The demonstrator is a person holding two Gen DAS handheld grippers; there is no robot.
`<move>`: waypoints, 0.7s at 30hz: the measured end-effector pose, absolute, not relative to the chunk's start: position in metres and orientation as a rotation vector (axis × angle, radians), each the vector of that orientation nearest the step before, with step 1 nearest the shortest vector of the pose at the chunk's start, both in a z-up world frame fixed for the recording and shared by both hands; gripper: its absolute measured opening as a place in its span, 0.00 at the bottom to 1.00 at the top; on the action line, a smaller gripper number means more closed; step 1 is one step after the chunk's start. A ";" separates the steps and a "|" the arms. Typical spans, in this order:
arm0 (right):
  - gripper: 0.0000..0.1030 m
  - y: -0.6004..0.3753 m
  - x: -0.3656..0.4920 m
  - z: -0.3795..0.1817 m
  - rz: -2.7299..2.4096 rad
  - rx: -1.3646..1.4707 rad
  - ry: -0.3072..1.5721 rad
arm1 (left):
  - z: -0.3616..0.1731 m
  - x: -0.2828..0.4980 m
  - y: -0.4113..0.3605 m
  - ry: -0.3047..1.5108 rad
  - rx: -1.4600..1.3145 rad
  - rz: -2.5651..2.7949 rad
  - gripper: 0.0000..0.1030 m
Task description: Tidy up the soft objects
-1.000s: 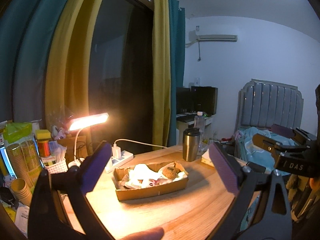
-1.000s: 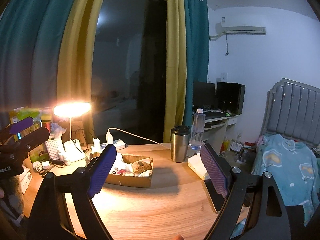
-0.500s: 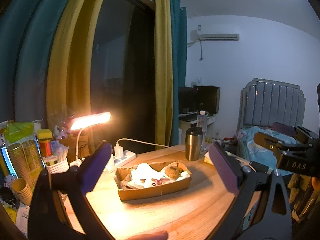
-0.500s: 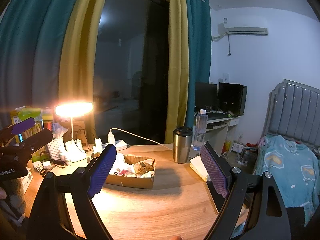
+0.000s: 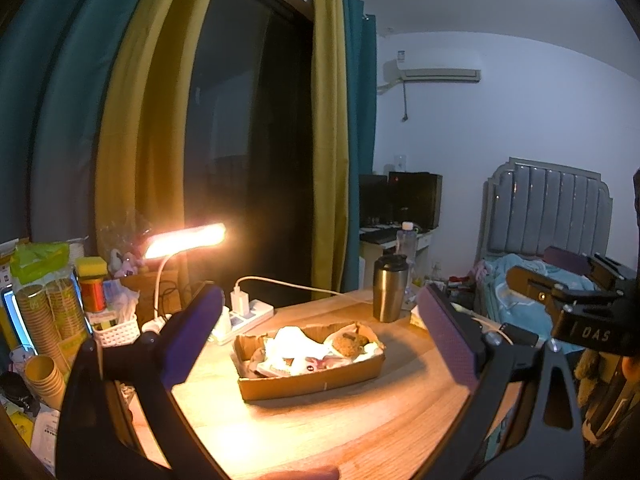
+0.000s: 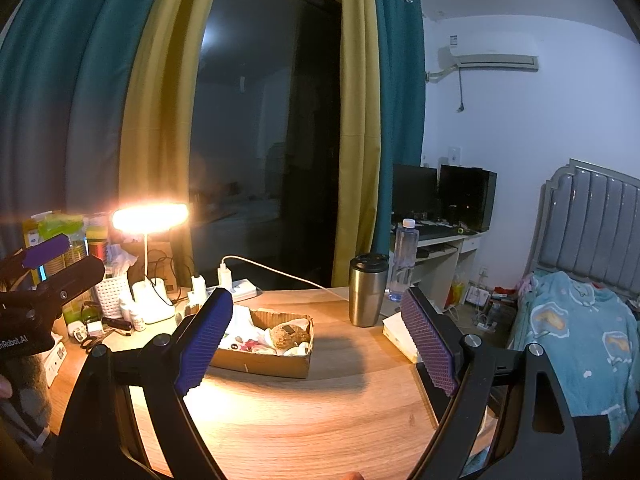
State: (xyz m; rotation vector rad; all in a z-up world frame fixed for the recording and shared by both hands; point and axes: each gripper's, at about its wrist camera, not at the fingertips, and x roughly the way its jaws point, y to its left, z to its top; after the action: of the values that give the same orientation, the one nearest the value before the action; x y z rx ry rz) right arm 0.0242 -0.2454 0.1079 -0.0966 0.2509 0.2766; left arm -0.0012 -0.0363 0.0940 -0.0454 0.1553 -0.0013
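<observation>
Left gripper (image 5: pixel 320 328) and right gripper (image 6: pixel 316 336), jaws spread wide and holding nothing, above the wooden table (image 5: pixel 320 432); cardboard box (image 5: pixel 312 380) of soft objects (image 5: pixel 296 344) rests mid-table, near the steel tumbler (image 5: pixel 390 288); desk lamp (image 5: pixel 184 236) lit.

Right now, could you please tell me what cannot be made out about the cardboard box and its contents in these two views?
- Pale soft items in the shallow cardboard box: left wrist view, washed out by the glowing desk lamp.
- The box's left end: right wrist view, hidden behind the right gripper's purple pad.
- Round brown fuzzy object with dark tag: too small to identify.
- Table's near edge: cut off by both frames' bottom edges.
</observation>
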 end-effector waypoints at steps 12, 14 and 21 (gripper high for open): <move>0.86 -0.237 0.025 0.106 0.288 -0.108 0.248 | 0.093 -0.002 -0.036 0.156 -0.048 0.004 0.96; 0.86 -0.235 0.025 0.105 0.291 -0.111 0.249 | 0.093 -0.002 -0.035 0.156 -0.047 0.003 0.96; 0.86 -0.236 0.026 0.104 0.296 -0.112 0.252 | 0.092 -0.003 -0.035 0.160 -0.049 0.007 0.96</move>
State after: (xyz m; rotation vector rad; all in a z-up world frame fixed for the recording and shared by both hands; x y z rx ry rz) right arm 0.0264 -0.2359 0.1044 -0.1123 0.2515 0.2956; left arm -0.0034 -0.0348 0.0925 -0.0491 0.1597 0.0068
